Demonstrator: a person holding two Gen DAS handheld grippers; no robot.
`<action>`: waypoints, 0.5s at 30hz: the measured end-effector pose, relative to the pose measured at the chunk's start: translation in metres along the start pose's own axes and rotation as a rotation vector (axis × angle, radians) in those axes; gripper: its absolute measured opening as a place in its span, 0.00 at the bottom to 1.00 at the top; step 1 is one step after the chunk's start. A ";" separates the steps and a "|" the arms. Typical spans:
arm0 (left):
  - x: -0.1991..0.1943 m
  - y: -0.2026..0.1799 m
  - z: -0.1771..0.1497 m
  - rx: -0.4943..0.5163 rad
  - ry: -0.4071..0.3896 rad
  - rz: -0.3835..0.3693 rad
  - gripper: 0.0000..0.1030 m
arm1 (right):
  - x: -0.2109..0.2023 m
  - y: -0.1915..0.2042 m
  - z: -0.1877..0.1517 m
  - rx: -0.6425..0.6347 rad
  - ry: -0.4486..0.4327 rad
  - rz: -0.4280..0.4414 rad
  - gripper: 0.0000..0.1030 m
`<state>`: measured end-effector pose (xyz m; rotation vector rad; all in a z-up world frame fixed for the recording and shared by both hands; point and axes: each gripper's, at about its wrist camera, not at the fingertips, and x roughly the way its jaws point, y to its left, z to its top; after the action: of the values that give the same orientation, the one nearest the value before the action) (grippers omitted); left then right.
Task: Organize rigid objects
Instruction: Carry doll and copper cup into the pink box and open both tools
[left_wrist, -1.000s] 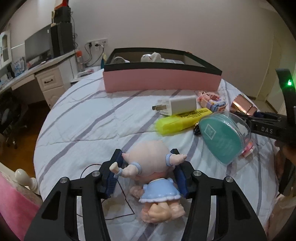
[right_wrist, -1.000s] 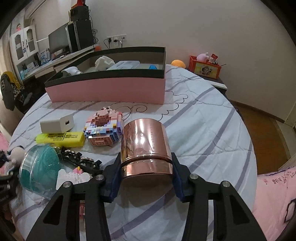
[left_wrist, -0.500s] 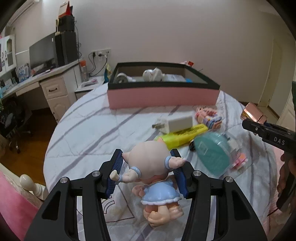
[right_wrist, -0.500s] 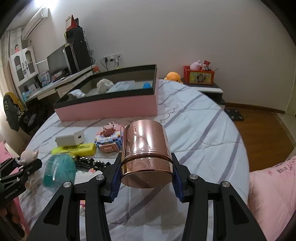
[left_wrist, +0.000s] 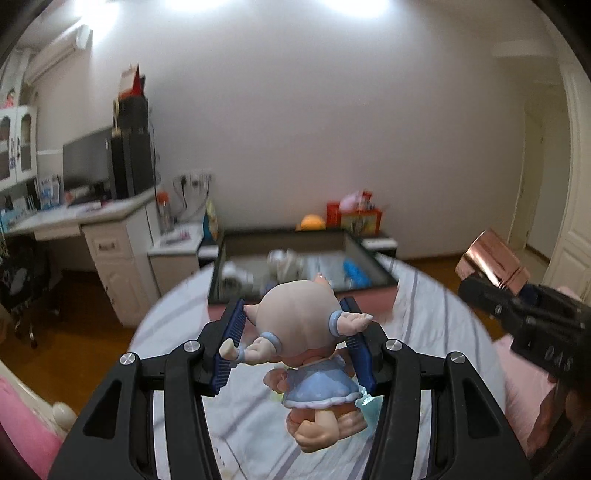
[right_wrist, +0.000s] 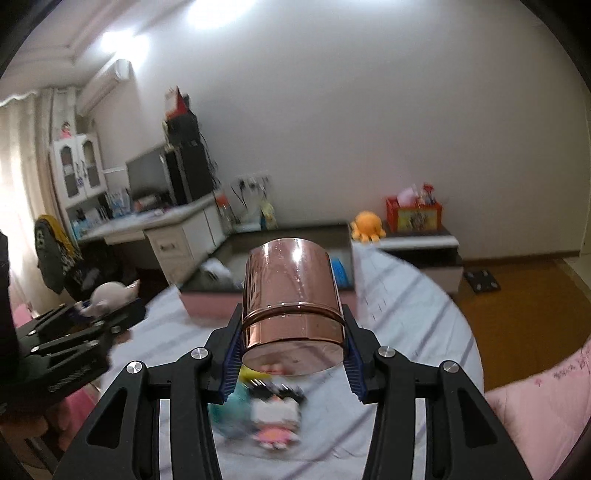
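My left gripper (left_wrist: 293, 332) is shut on a pink pig doll (left_wrist: 299, 321) in a blue dress, held by its head well above the striped bedspread (left_wrist: 436, 317). My right gripper (right_wrist: 291, 332) is shut on a copper-coloured cup (right_wrist: 291, 291), also lifted clear of the bed. Beyond both lies the pink box with a black rim (left_wrist: 364, 254) (right_wrist: 266, 306), with several items inside. The left wrist view shows the right gripper (left_wrist: 491, 291) with the cup (left_wrist: 491, 258) at the right. The right wrist view shows the left gripper (right_wrist: 110, 306) with the doll (right_wrist: 110, 291) at the left.
Blurred small toys (right_wrist: 269, 417) and a teal case lie on the bed under the cup. A white desk (left_wrist: 110, 229) with a monitor stands at the left. A low stand with an orange plush (right_wrist: 367, 225) and a red box is behind the pink box.
Both grippers have risen from the bed with the doll and the cup and tilted up, so the bed items dropped out of the left view and the box lies lower.
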<state>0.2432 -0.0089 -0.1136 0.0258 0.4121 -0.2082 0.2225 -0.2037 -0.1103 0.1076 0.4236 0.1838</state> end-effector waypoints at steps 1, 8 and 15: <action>-0.005 -0.001 0.006 0.001 -0.018 0.001 0.52 | -0.005 0.004 0.005 -0.004 -0.023 0.003 0.46; -0.041 -0.008 0.040 0.018 -0.164 0.035 0.52 | -0.033 0.031 0.029 -0.026 -0.130 0.014 0.46; -0.062 -0.010 0.051 0.035 -0.229 0.070 0.52 | -0.046 0.044 0.040 -0.044 -0.186 0.012 0.47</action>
<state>0.2058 -0.0102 -0.0419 0.0500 0.1795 -0.1471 0.1911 -0.1726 -0.0498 0.0829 0.2336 0.1932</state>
